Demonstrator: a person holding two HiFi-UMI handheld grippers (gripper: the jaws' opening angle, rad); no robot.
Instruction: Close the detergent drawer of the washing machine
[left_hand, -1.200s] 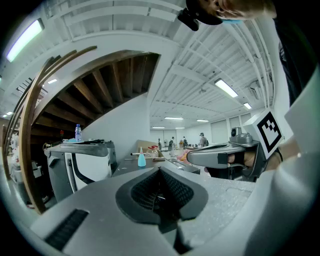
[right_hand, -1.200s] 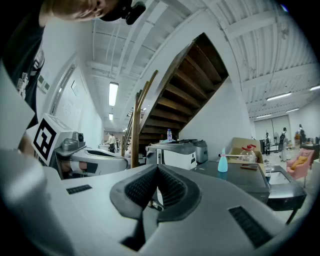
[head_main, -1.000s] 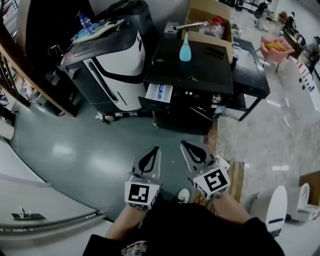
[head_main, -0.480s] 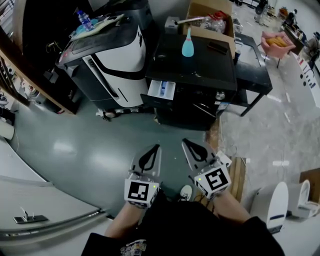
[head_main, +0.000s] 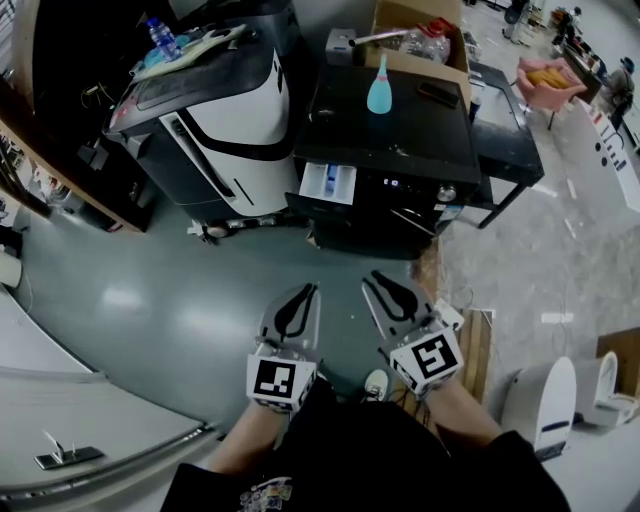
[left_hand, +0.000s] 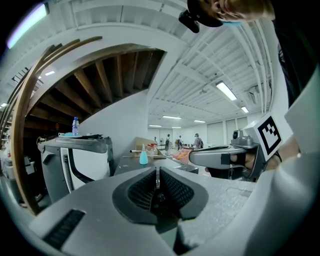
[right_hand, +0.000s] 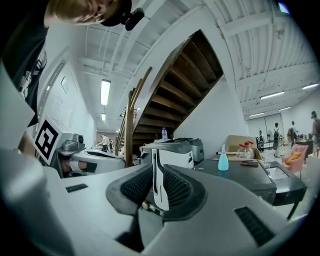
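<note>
**Head view.** One black washing machine (head_main: 400, 140) stands on the floor (head_main: 200, 300) at upper centre; its single detergent drawer (head_main: 328, 183) juts out, pale, from the upper left of the front panel, plainly open. One blue bottle (head_main: 378, 92) stands upright on the machine's top; one cardboard box (head_main: 395, 15) sits behind it; one white-and-black appliance (head_main: 225, 130) stands just beside the machine, to its left. Two grippers occupy the lower centre, side by side: the left gripper (head_main: 306, 289) and the right gripper (head_main: 371, 277). Both point toward the machine and are well apart from the drawer, with bare floor between.

**Left gripper view.** The left gripper (left_hand: 157, 171) has its jaws pressed together, with nothing between them. The blue bottle (left_hand: 143, 156) shows above the jaws at centre left; the right gripper (left_hand: 220, 156) lies at centre right. The drawer is not visible here.

**Right gripper view.** The right gripper (right_hand: 156, 176) has its jaws narrowly apart, having just been opening. Nothing is held; only the distant white-and-black appliance (right_hand: 167, 152) shows through the gap. The blue bottle (right_hand: 223, 161) stands on the washing machine (right_hand: 245, 177) at centre right; the left gripper (right_hand: 87, 161) is at centre left. The drawer is again out of sight.

**Progress, as judged.** No part of the task is done; the drawer is untouched. What remains is to approach, set a gripper against the drawer front, and push it in flush with the panel.
</note>
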